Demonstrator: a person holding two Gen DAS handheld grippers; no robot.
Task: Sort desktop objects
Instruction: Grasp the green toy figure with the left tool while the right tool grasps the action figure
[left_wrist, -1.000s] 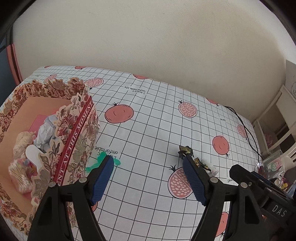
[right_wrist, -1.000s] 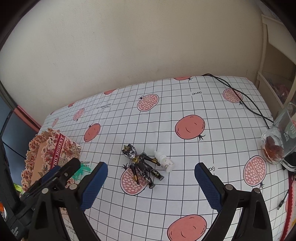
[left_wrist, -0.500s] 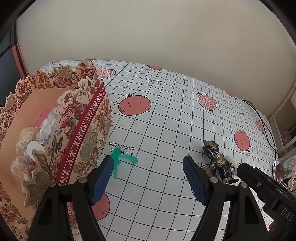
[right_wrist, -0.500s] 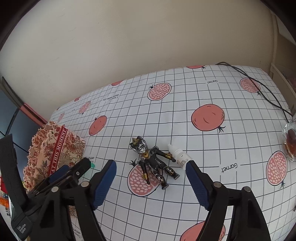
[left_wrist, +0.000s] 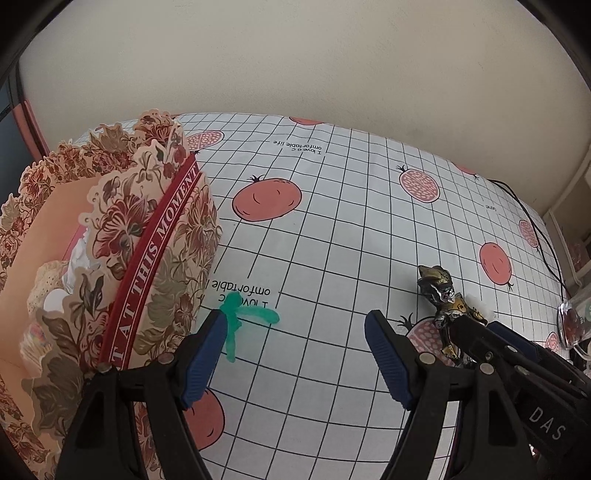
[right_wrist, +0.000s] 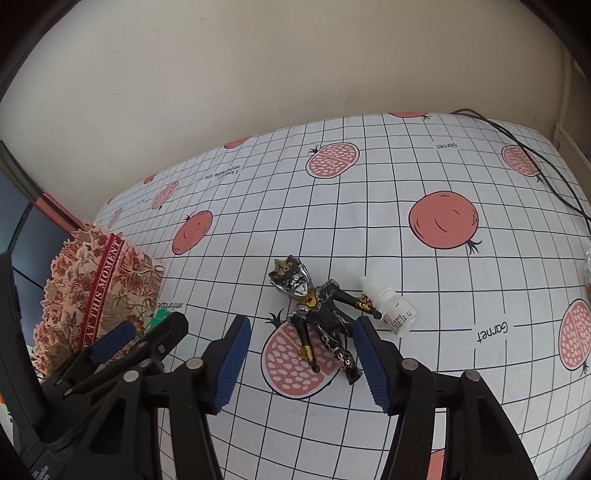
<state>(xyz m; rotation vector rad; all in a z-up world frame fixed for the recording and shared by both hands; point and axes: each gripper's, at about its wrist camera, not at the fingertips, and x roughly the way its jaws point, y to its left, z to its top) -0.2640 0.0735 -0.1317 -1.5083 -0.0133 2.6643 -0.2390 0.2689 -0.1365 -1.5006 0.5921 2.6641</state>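
A black, silver and gold toy figure (right_wrist: 317, 317) lies on its back on the pomegranate tablecloth (right_wrist: 369, 206). A small white dropper bottle (right_wrist: 391, 310) lies against its arm. My right gripper (right_wrist: 301, 326) hangs low over the figure with its jaws closing; the figure's legs are between the blue pads, which do not touch it. My left gripper (left_wrist: 295, 321) is open just above the cloth. A green plastic piece (left_wrist: 240, 317) lies by its left finger (left_wrist: 207, 354), beside the floral paper box (left_wrist: 147, 258). The figure (left_wrist: 439, 295) and right gripper (left_wrist: 476, 332) show at the right.
The floral box (right_wrist: 99, 288) holds white and pale items and stands at the table's left end. A black cable (right_wrist: 535, 158) runs across the far right corner. A glass cup (left_wrist: 572, 325) stands at the right edge. A cream wall backs the table.
Both grippers came down toward the cloth. The right jaws narrowed from wide to either side of the figure. The left gripper drew closer to the green piece and the box.
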